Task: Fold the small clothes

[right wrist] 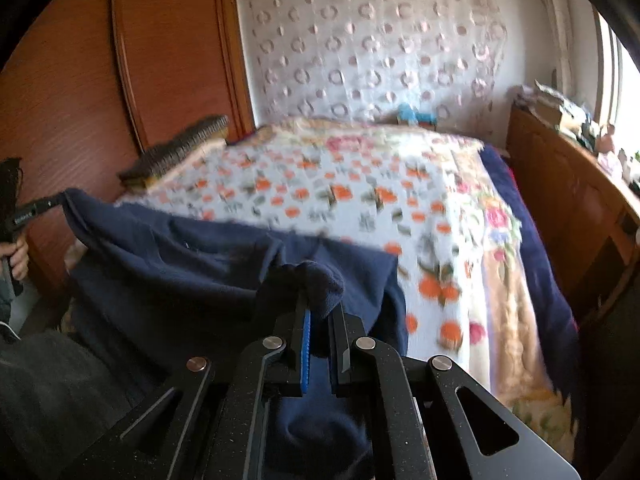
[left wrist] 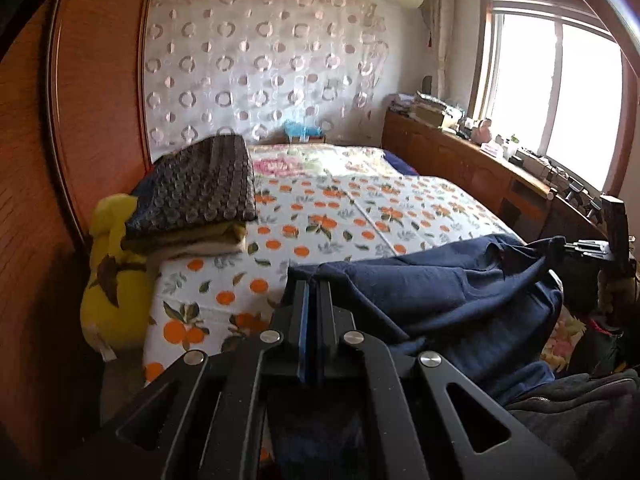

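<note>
My left gripper (left wrist: 313, 280) and right gripper (right wrist: 318, 280) each pinch the navy top (left wrist: 460, 292) — stretched flat above the bed (left wrist: 340, 208) for folding.

No legible text, label, brand, number or sign found in either wrist view. The left gripper (right wrist: 40, 209), seen from the right wrist camera, carries a small pale marking on its side, too blurred and small to read.

bed (left wrist: 360, 200): middle open | folded stack (left wrist: 196, 196): blocks left edge
</note>
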### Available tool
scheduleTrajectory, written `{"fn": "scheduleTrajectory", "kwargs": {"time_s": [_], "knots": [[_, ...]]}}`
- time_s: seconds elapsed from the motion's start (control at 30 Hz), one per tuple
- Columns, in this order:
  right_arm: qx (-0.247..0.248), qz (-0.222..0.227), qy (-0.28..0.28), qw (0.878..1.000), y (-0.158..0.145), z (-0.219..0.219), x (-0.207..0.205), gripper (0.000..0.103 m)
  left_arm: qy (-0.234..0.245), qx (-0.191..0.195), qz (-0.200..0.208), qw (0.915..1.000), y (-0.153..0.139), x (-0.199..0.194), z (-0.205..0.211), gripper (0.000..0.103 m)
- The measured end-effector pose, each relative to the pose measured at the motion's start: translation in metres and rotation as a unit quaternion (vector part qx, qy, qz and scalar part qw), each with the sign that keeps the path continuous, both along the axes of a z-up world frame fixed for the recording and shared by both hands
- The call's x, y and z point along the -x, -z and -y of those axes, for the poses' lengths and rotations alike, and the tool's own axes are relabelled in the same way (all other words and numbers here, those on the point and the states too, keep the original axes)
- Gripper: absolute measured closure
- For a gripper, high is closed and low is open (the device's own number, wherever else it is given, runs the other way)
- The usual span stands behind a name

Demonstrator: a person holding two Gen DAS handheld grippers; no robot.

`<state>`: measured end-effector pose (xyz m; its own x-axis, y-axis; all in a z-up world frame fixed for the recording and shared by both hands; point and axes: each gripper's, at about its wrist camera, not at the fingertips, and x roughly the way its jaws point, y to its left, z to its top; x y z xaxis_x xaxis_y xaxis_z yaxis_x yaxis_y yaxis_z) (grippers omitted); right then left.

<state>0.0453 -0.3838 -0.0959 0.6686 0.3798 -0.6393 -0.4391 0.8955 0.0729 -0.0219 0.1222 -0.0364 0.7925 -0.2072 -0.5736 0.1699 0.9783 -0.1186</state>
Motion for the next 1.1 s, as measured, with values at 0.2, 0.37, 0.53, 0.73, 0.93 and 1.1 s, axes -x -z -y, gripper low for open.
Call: {"fn": "scheduleTrajectory", "kwargs": {"time_s": [0.2, 0.37, 0.53, 0.73, 0.93, 1.1], "knots": [[0.021, -0.009, 0.017, 1.000, -0.006, -0.003, -0.010, 0.081, -0.006, -0.016, 0.003, 0.9999, 0.006, -0.002, 0.002, 0.072], [0.018, 0.015, 0.027, 0.999, -0.025, -0.004, -0.011, 0.057, -0.005, -0.008, 0.007, 0.9999, 0.004, -0.005, -0.002, 0.052], [0.022, 0.036, 0.033, 0.999, -0.037, -0.006, -0.019, 0.050, -0.006, -0.015, 0.002, 0.9999, 0.003, -0.018, -0.002, 0.033], [0.023, 0.022, 0.037, 0.999, -0.019, -0.013, -0.043, 0.048, -0.010, -0.033, -0.001, 0.9994, 0.001, -0.043, 0.002, 0.031], [0.040, -0.014, 0.031, 0.999, 0.010, -0.021, -0.086, 0.048, -0.005, -0.049, -0.019, 0.9986, 0.008, -0.077, 0.003, 0.031], [0.048, -0.033, 0.029, 0.998, 0.015, -0.028, -0.102, 0.048, 0.016, -0.046, -0.054, 0.9974, 0.023, -0.109, 0.004, 0.031]]}}
